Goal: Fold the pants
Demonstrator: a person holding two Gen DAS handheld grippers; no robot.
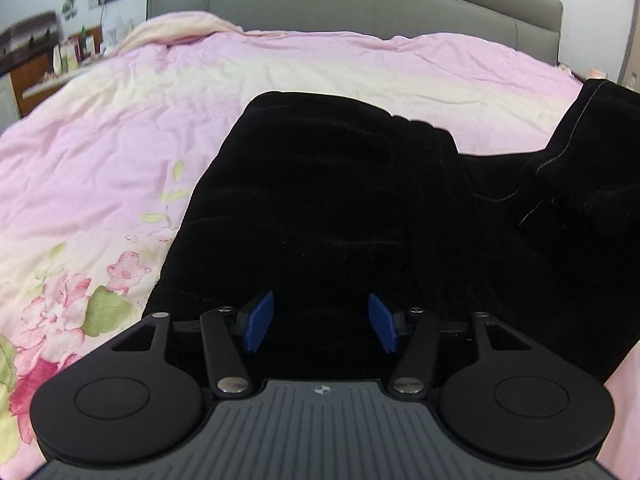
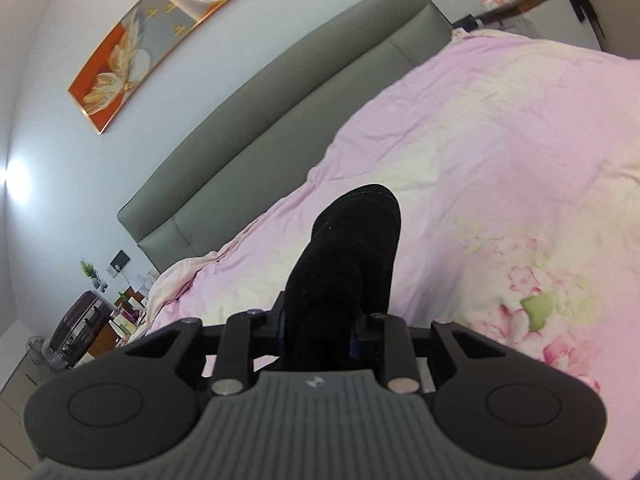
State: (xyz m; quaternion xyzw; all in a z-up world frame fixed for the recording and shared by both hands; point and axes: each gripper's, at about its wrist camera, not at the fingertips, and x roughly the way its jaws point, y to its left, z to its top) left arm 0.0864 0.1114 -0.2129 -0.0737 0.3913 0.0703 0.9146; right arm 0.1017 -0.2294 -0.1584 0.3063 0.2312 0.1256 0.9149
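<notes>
The black velvety pants [image 1: 320,208] lie on the pink floral quilt [image 1: 100,160]; the right gripper [image 2: 320,336] pinches one lifted end, which should travel taut; the left gripper [image 1: 320,322] hovers parted, empty.

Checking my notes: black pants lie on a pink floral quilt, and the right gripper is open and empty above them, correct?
Not quite. The right wrist view shows the right gripper shut on the black pants, lifting a part. They are black, on the pink floral quilt.
</notes>
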